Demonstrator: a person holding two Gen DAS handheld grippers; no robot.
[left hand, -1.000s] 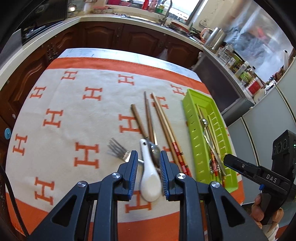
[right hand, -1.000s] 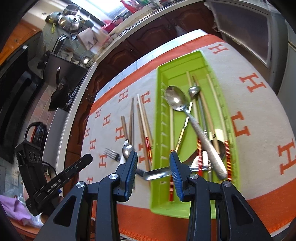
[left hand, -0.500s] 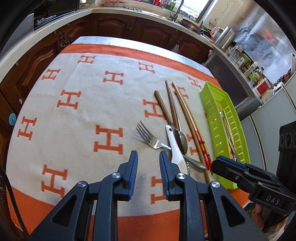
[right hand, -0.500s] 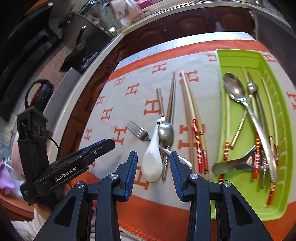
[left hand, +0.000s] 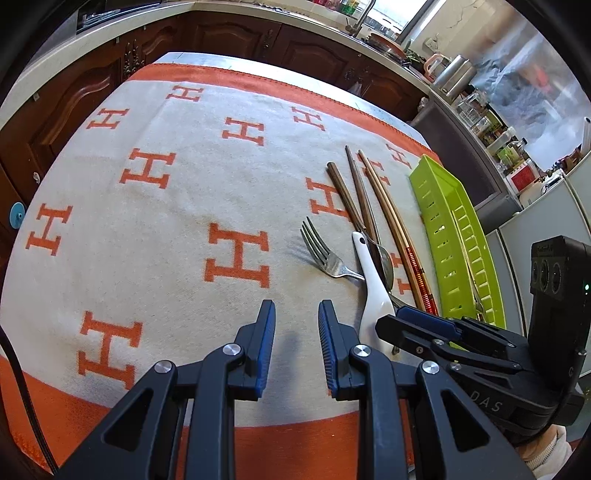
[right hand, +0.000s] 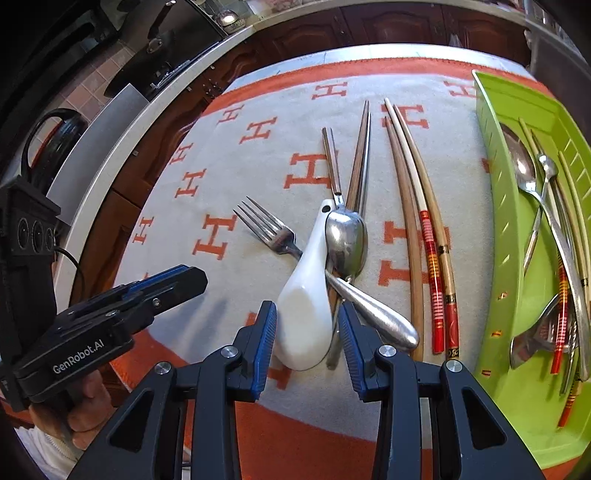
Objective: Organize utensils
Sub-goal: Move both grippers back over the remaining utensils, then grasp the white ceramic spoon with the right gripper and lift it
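Observation:
A white ceramic spoon [right hand: 308, 302] lies on the cloth over a fork [right hand: 266, 227], with a metal spoon [right hand: 347, 242] and dark chopsticks [right hand: 360, 155] beside it. My right gripper [right hand: 306, 321] is open, its jaws on either side of the white spoon's bowl. Tan chopsticks [right hand: 417, 206] lie to the right. The green tray [right hand: 517, 266] holds several utensils. My left gripper [left hand: 297, 325] is open and empty over bare cloth, left of the white spoon [left hand: 373, 291]. The right gripper also shows in the left wrist view [left hand: 424, 325].
An orange-and-cream cloth with H marks [left hand: 155, 206] covers the table. Dark wooden cabinets [left hand: 229, 33] and a counter stand beyond its far edge. The green tray [left hand: 454, 236] sits at the cloth's right edge.
My right gripper moved left from the tray to the white spoon and now straddles it. My left gripper drew back and left, away from the white spoon.

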